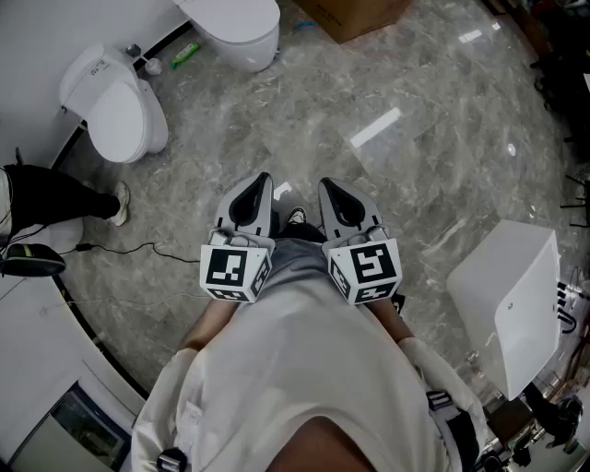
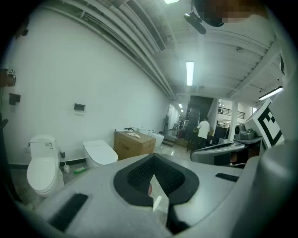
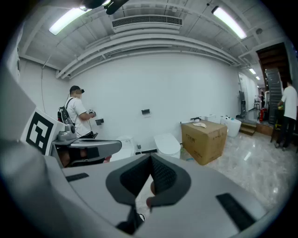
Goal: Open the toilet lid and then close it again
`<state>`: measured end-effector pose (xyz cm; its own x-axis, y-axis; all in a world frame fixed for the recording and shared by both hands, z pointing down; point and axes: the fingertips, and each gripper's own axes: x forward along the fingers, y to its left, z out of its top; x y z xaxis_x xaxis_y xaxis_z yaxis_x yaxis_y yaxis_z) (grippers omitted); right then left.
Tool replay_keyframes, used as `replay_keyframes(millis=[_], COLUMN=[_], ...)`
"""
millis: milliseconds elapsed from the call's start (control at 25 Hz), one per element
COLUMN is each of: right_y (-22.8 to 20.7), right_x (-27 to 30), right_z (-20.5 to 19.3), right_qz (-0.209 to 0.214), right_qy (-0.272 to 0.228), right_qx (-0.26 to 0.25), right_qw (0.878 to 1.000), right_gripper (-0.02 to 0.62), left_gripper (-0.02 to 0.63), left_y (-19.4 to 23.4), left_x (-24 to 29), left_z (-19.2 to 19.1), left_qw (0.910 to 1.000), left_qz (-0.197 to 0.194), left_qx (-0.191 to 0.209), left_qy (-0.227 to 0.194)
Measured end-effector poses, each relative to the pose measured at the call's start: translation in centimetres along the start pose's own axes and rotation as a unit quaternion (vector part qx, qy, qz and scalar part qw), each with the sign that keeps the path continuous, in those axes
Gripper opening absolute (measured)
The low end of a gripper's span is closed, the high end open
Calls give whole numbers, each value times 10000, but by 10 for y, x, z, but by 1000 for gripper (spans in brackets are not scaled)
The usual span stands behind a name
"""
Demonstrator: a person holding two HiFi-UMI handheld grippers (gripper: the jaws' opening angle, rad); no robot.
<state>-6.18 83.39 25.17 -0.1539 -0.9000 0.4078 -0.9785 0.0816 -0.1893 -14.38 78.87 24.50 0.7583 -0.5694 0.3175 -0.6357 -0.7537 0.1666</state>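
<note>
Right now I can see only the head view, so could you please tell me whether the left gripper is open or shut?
Observer: The left gripper is shut, tips meeting, nothing between them.
Operator: Thank you, and the right one?
Observer: The right gripper is shut too, and empty.
Operator: Is anybody else nearby?
Observer: A person in a cap stands by the wall.

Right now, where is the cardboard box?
The cardboard box stands on the floor at the head view's top edge, just right of the farther toilet.
</note>
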Motion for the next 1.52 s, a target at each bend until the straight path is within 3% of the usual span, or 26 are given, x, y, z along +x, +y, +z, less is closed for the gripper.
replay_keyframes(millis=[360, 600, 840, 1040, 1520], right_y=[-7, -13, -34, -51, -77], right_x=[-3, 6, 26, 60, 165], right_z=[-12, -8, -4, 12, 56], right_qz=[-10, 109, -156, -154, -331], right_qy=[127, 163, 268, 325, 580], right_qx=[66, 450, 455, 504, 682], right_qw=[9999, 9988, 9985, 9981, 9954], right_gripper=[9, 11, 11, 11, 11], left_gripper=[0, 0, 0, 0, 0], left_y=[-5, 2, 11, 37, 114], left_x=[2, 15, 43, 73, 168], left_z=[-8, -5, -2, 10, 55], left_qw=[9999, 9995, 9992, 9990, 9979], left_qz=[-19, -68, -153, -79, -442], left_qx=[-132, -317, -337, -375, -413], left_qy=[74, 58, 173, 211, 240])
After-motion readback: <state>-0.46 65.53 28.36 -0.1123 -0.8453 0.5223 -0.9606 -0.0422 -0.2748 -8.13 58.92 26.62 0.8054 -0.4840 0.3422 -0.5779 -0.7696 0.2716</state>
